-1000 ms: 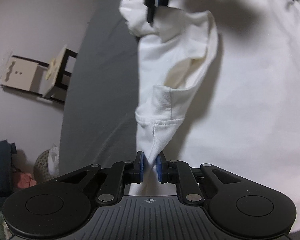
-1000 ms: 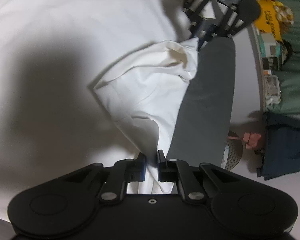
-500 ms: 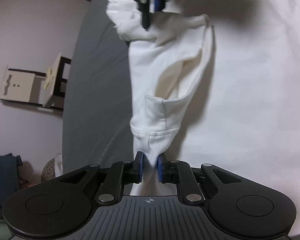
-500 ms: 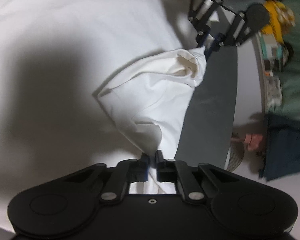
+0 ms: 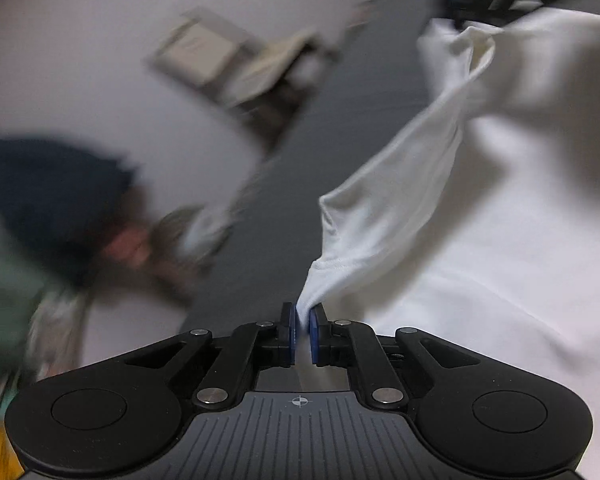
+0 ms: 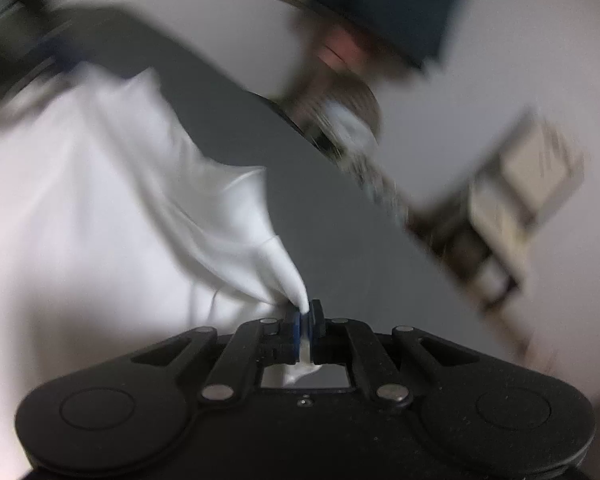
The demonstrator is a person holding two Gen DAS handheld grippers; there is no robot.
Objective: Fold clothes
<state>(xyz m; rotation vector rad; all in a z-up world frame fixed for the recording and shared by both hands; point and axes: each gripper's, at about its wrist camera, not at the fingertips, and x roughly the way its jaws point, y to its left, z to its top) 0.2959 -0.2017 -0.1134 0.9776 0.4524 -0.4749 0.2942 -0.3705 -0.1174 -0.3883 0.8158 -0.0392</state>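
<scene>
Both claws grip the white garment (image 5: 388, 200): left claw (image 5: 302, 322) and right claw (image 6: 306, 314) each pinch a corner tight, stretching it taut at centre frame above the grey bed (image 5: 284, 208) for folding.

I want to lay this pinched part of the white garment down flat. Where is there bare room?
Bare room: the grey strip beside the white garment, running between the cloth and the pale floor. The rest is covered by white cloth. Beyond the strip, the floor is crowded with a basket and dark clothes.
</scene>
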